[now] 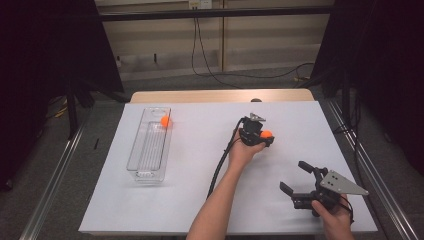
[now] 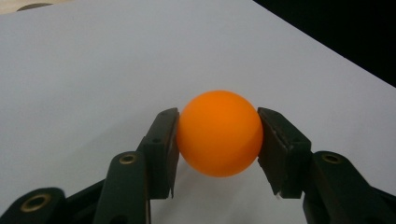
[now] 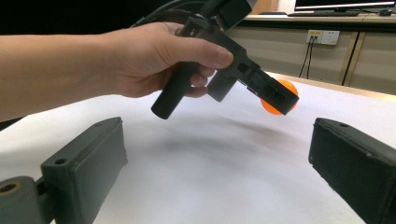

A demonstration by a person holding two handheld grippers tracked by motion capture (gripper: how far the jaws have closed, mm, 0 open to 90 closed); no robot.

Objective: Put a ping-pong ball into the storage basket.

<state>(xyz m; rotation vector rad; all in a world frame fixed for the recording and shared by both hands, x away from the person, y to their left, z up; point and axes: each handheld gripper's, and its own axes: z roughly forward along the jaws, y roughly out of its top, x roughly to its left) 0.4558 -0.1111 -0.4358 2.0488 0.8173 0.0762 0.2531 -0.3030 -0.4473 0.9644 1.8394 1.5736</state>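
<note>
Left gripper [image 1: 265, 136]: jaws pinch an orange ball, one pad pressed on each side of it; the person's left hand [image 1: 243, 150] grips the handle just behind.
Ball [image 2: 219, 133]: clamped between the left gripper's pads, sitting at their tips; in the right gripper view it [image 3: 280, 99] hangs clear above the sheet, with a soft shadow under it.
Right gripper [image 1: 297, 182]: jaws spread wide, nothing between them; it sits near the front edge of the sheet, well apart from the left gripper and nearer the person.
Second ball [image 1: 165, 121]: orange, inside the far end of the bin, well off to the left gripper's left.
Bin [image 1: 145, 170]: clear, long, lying lengthwise on the sheet, far left of both grippers.
Sheet [image 1: 200, 165]: white, covering the table under both grippers.
</note>
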